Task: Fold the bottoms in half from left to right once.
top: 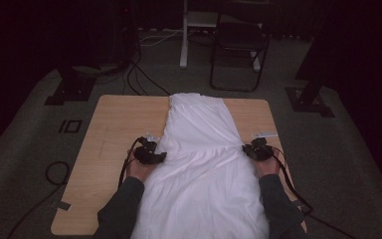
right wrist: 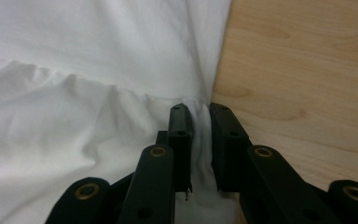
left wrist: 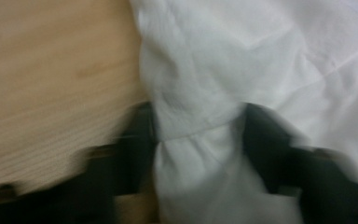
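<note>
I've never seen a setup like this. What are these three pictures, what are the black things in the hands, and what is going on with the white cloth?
A person sits at a wooden table and holds a black two-jaw tool in each hand: the left tool and the right tool. The high view looks down from above. The other two pictures come from cameras riding on each tool, looking along its jaws. A white garment lies spread down the table. Each tool pinches one side edge of it: a bunched fold sits between the left jaws, a thin fold between the right jaws.

Your forearms enter from the frame's bottom edge, sleeves dark. Left tongs (top: 149, 152) sit left of centre, right tongs (top: 256, 149) right of centre, each pinching a fold between its jaws.
</note>
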The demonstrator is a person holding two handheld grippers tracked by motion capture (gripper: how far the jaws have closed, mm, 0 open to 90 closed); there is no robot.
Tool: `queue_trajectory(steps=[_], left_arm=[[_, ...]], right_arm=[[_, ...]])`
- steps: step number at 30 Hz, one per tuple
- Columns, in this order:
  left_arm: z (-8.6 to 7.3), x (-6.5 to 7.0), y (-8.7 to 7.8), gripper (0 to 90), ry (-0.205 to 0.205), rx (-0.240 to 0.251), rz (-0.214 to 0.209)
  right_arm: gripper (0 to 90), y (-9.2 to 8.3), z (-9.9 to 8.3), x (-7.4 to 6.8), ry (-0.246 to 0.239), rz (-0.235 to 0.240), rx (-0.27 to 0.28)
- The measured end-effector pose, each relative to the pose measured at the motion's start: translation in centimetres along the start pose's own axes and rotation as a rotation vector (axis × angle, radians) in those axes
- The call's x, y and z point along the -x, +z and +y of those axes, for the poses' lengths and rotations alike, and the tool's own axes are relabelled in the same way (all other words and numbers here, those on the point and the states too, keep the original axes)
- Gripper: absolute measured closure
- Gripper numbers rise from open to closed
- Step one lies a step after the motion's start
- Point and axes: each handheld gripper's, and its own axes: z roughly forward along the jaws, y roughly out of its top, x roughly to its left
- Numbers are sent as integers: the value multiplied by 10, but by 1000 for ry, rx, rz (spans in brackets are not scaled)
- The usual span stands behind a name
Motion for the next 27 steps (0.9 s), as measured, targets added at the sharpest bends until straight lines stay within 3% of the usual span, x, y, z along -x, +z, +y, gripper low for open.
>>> queue_trajectory(steps=[1,3,5,12,15,21,24,25,26,27], left_arm=[[-1,-1,-2,766,-10,4,-2],[-4,1,-7,846,33,4,27],[-11,2,-10,853,50,13,37],[-39,0,-28,854,22,58,14],[-62,8,-49,851,39,46,7],[-103,24,-81,847,29,36,-72],[-112,28,-89,783,41,29,-96],[-114,29,-95,783,68,44,-97],[-111,27,-99,608,58,75,-96],[-111,27,-99,580,58,75,-96]], right_arm=[[794,0,-1,-1,-7,-3,-2],[834,-1,-3,-2,-5,4,2],[854,-2,-6,-5,-5,7,4],[863,-14,-21,-23,-10,27,11],[863,-30,-39,-38,-12,66,10],[860,-63,-74,-62,-33,115,-7],[854,-75,-84,-67,-38,129,-19],[836,-79,-89,-69,-39,140,-26],[666,-89,-92,-71,-79,175,-26],[666,-89,-92,-71,-79,175,-26]])
